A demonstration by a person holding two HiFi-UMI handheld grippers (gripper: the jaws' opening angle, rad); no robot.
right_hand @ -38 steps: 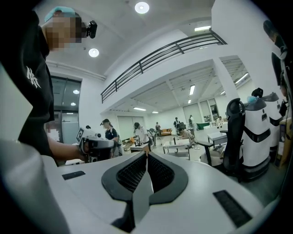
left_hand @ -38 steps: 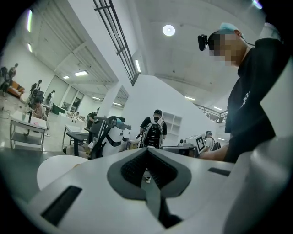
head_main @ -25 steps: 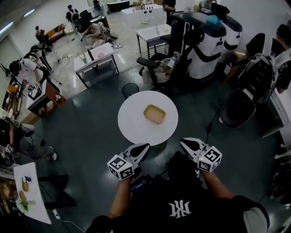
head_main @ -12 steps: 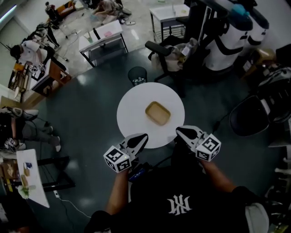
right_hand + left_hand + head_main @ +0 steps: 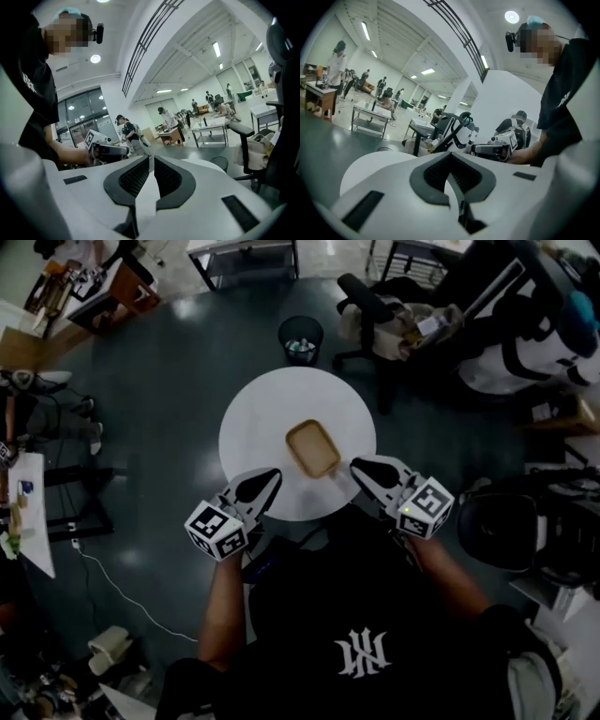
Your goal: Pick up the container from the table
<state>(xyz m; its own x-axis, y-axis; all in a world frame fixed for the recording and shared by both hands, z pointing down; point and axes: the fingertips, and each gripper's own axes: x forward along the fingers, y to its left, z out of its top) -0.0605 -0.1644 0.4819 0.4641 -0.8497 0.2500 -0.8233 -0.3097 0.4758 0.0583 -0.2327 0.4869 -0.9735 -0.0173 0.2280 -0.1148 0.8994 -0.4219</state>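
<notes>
A shallow tan container (image 5: 312, 448) lies near the middle of the round white table (image 5: 253, 423) in the head view. My left gripper (image 5: 271, 475) hangs over the table's near left edge, shut and empty, a little left of and below the container. My right gripper (image 5: 357, 466) is at the near right edge, its tips close to the container's near right corner, jaws shut with nothing between them. In the left gripper view the left gripper (image 5: 451, 158) points at the right gripper. In the right gripper view the right gripper (image 5: 152, 161) points across the table edge; the container is hidden in both.
A black waste bin (image 5: 300, 337) stands just beyond the table. An office chair (image 5: 380, 310) with bags and a large white machine (image 5: 525, 338) crowd the far right. A dark chair (image 5: 506, 521) stands at my right. Desks and people are at the far left.
The table and container have drawn closer beneath me. Both grippers moved forward from off the table to over its near edge, on either side of the container. Both stayed shut.
</notes>
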